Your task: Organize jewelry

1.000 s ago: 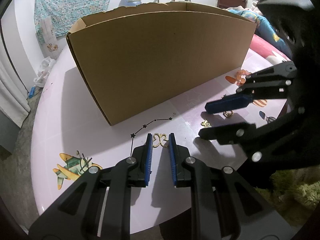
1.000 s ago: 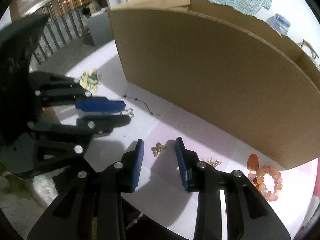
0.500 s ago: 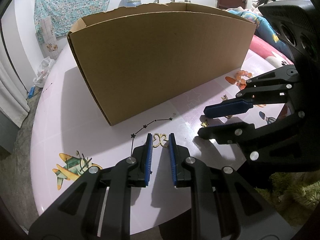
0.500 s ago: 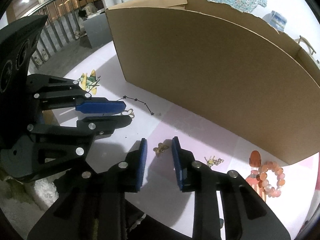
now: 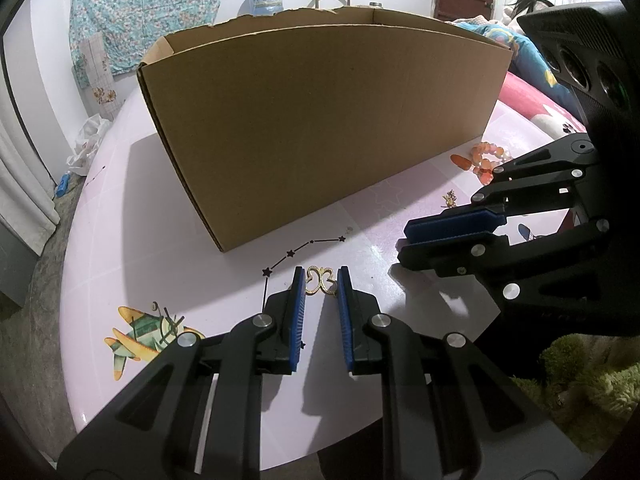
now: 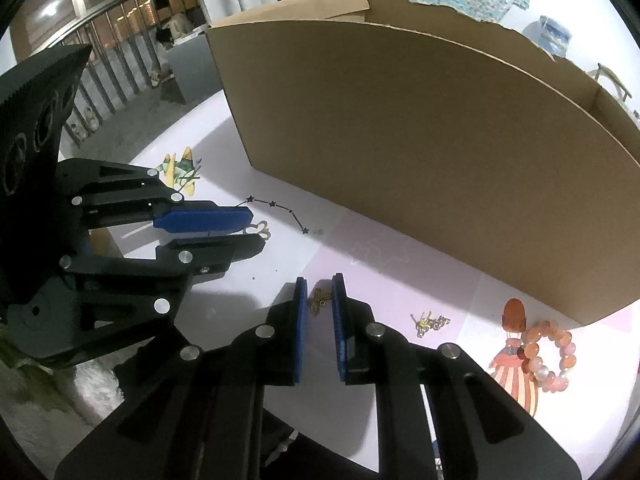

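Observation:
A gold butterfly piece (image 5: 320, 280) lies on the pink table between the fingertips of my left gripper (image 5: 320, 280), whose jaws stand narrowly open around it; it also shows in the right wrist view (image 6: 258, 231). A small bronze butterfly charm (image 6: 319, 301) sits between the fingertips of my right gripper (image 6: 320, 292), whose jaws are nearly closed on it. The right gripper also shows in the left wrist view (image 5: 412, 236). A large open cardboard box (image 5: 320, 120) stands behind both.
An orange bead bracelet (image 6: 548, 356) and an orange clip (image 6: 514, 314) lie at the right by the box. Small gold earrings (image 6: 430, 322) lie beside them. A black star chain (image 5: 304, 248) lies near the box corner. The table edge (image 5: 160, 432) is close.
The right gripper's jaws have narrowed around the bronze butterfly charm. The left gripper has stayed in place around the gold butterfly.

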`<state>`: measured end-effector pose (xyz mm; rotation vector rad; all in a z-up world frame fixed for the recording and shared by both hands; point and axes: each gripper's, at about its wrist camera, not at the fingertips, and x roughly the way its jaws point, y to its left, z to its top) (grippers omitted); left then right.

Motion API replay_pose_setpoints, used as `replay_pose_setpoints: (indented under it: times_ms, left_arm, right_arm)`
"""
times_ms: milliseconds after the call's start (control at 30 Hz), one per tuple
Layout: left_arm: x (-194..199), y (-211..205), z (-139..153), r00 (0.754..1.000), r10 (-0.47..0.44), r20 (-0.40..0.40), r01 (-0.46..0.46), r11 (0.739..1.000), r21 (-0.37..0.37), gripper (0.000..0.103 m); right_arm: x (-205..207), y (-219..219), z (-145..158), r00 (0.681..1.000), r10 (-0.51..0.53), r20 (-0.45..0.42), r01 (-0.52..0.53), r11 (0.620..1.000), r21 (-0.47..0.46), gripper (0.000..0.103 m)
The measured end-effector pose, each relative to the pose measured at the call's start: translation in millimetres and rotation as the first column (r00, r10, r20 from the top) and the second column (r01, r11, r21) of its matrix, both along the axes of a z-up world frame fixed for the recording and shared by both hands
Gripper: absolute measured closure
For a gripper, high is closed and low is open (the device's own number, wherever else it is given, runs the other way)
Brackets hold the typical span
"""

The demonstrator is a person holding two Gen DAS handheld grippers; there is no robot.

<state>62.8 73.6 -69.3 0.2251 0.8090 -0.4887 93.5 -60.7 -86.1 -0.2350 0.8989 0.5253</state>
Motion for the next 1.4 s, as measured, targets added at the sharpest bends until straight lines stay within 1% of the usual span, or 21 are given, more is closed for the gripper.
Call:
replay_pose_setpoints:
  times_ms: [300,467,667,767,867,967,1067,1167,1267,1300,1367,1400]
  left_arm:
    - [1.3,0.5,3.6,1.000,0.000,0.009,0.000,1.000,0.019,0.088]
    - [-1.2,1.2,9.0,1.000,0.005,0.019,-0.005,1.000,0.016,0.088]
    - [-12.3,0.3,22.5,0.999,0.000,0.054,-0.001,1.000,0.027,0.088]
    - [-20.5,1.2,41.0,0.996,-0.005,0.088,0.004,1.000,0.010,0.088]
    - [-28.0,-0.6,65.2,0.990,-0.019,0.137,0.021,1.000,-0.009,0.088]
    - [-31.7,-4.0,91.1,0.978,-0.041,0.204,0.043,0.999,-0.006,0.088]
    - [-29.1,-6.9,114.6,0.964,-0.058,0.259,0.066,0.998,-0.021,0.088]
    - [-19.8,-13.8,132.8,0.949,-0.082,0.305,0.101,0.994,-0.047,0.088]
    - [-2.3,-27.2,139.6,0.943,-0.101,0.317,0.131,0.989,-0.076,0.088]
    - [8.2,-33.8,138.7,0.947,-0.104,0.304,0.132,0.989,-0.073,0.088]
    - [26.4,-46.4,131.2,0.950,-0.103,0.293,0.128,0.990,-0.067,0.088]
    - [36.2,-51.9,126.5,0.955,-0.105,0.276,0.130,0.989,-0.072,0.088]
  right_arm:
    - [-1.8,-10.0,7.1,1.000,-0.010,0.019,0.010,1.000,0.015,0.090]
    - [-12.2,-13.5,12.1,0.999,-0.019,0.039,0.018,0.999,0.026,0.090]
    - [-30.2,-21.4,26.2,0.996,-0.024,0.085,0.021,0.999,0.042,0.090]
    - [-39.3,-26.6,38.3,0.994,-0.022,0.108,0.016,0.998,0.057,0.090]
    - [-45.9,-31.6,58.7,0.989,-0.014,0.146,0.004,0.998,0.067,0.090]
    - [-55.1,-40.4,84.9,0.977,-0.020,0.213,0.002,0.996,0.084,0.090]
    - [-58.8,-53.0,112.1,0.959,-0.047,0.281,0.012,0.992,0.124,0.090]
    - [-53.0,-70.8,136.6,0.937,-0.087,0.338,0.031,0.985,0.168,0.090]
    - [-36.9,-86.0,148.2,0.923,-0.128,0.363,0.059,0.979,0.194,0.090]
    - [-28.6,-89.8,150.0,0.923,-0.138,0.360,0.069,0.978,0.199,0.090]
    - [-6.7,-101.9,147.6,0.930,-0.162,0.331,0.096,0.974,0.207,0.090]
    - [2.7,-106.6,145.3,0.933,-0.173,0.315,0.110,0.972,0.208,0.090]
